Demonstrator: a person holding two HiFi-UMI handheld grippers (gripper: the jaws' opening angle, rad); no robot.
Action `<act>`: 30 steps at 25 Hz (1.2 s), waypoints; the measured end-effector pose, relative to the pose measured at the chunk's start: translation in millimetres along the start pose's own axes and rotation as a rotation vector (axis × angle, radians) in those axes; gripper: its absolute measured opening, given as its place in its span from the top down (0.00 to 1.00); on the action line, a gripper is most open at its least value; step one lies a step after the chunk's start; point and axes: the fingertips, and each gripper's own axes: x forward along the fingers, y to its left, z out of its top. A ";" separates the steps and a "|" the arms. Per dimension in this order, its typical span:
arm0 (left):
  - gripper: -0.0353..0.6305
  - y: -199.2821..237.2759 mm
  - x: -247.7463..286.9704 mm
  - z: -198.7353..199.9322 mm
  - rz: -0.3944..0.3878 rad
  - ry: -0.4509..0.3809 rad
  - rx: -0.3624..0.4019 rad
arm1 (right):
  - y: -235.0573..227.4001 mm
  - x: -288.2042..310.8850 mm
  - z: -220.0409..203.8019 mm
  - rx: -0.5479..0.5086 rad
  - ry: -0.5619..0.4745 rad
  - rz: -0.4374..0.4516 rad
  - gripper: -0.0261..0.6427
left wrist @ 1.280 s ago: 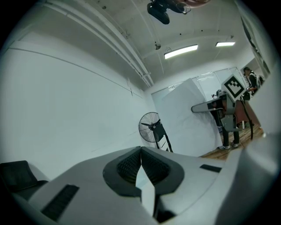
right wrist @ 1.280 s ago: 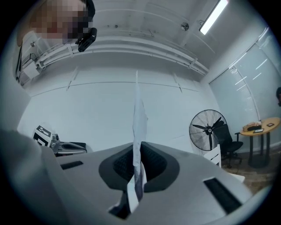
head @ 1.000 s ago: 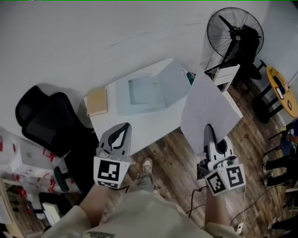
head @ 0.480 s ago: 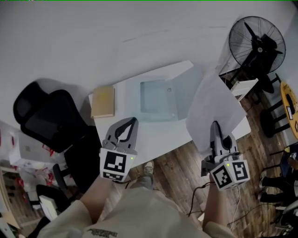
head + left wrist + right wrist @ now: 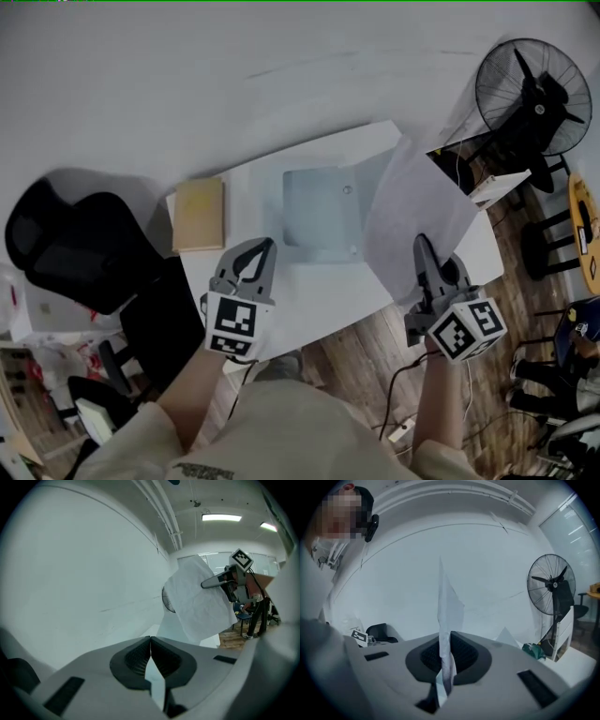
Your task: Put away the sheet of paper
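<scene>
My right gripper (image 5: pixel 421 247) is shut on the lower edge of a white sheet of paper (image 5: pixel 412 211). The sheet stands up from the jaws over the right end of the white table (image 5: pixel 281 295). From the right gripper's own camera the paper (image 5: pixel 445 599) rises edge-on out of the closed pads. A clear plastic folder (image 5: pixel 323 217) lies flat on the table just left of the sheet. My left gripper (image 5: pixel 266 247) hovers over the table's front part, left of the folder, shut with nothing in it. Its closed tips (image 5: pixel 150 641) meet, and beyond them I see the paper (image 5: pixel 197 604).
A tan notebook (image 5: pixel 199 214) lies at the table's left end. A black office chair (image 5: pixel 70 248) stands left of the table. A black standing fan (image 5: pixel 534 94) and a white cabinet (image 5: pixel 502 186) are at the right, over wooden floor (image 5: pixel 366 347).
Both grippers have moved forward from the table's near edge to over the tabletop. The sheet went along in the right gripper, closer to the clear folder.
</scene>
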 end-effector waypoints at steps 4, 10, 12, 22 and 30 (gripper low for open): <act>0.92 14.4 25.6 -18.9 -0.011 0.037 -0.017 | -13.0 35.8 -13.1 0.087 0.047 0.038 0.93; 0.92 31.9 52.9 -52.9 -0.022 0.112 -0.073 | -38.5 85.8 -39.9 0.244 0.132 0.085 0.93; 0.92 35.3 58.8 -63.6 -0.023 0.136 -0.094 | -48.3 100.7 -49.2 0.289 0.153 0.095 0.93; 0.92 41.5 83.8 -111.5 -0.014 0.255 -0.107 | -113.8 161.7 -118.2 0.422 0.293 0.075 0.93; 0.92 31.9 95.9 -142.3 0.038 0.340 -0.126 | -161.6 183.5 -156.6 0.318 0.460 0.099 0.93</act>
